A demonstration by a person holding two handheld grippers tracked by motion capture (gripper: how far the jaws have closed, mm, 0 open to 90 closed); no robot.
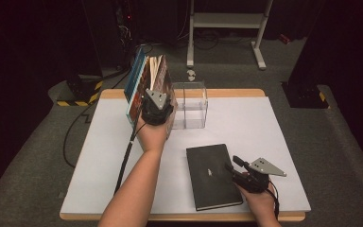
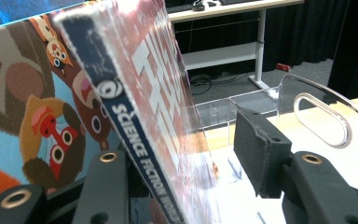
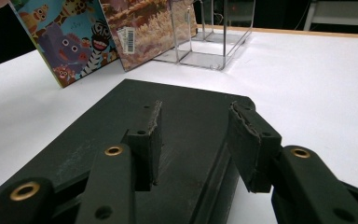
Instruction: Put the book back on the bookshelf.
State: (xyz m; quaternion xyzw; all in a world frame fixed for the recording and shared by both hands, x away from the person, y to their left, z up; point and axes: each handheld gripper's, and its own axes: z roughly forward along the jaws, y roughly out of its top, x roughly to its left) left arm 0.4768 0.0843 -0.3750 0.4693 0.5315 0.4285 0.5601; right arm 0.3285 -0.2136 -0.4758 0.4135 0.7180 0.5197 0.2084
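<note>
— How far has the shelving of the books been carried?

— Partway, it is judged. A row of picture books (image 2: 32, 116) and a red science-fiction book (image 2: 158, 107) are stood on edge at the left of the clear stand (image 1: 189, 106), tilted over to one side and not yet upright. None of them has been set inside the stand, whose compartments are seen bare.

— What is held by the left fingers (image 2: 261, 149)?

— Nothing is clamped. The fingers are kept about half open, with the red book's spine passing between them. A clear gap is seen between the book's cover and the pad on the stand's side; the other pad is hidden behind the book, so it cannot be told whether the row is propped against it.

— And the right fingers (image 3: 249, 140)?

— They are also held partly open, lowered at the near right edge of the black book (image 1: 210, 175). One pad is placed over the cover and the other just beyond the edge. No grip is shown; the book is left lying flat on the desk (image 1: 264, 132), well apart from the stand.

— What is left to be done?

— By this reading, the leaning row is to be straightened, and the black book is to be gripped, raised on edge and brought across to join the others.
</note>
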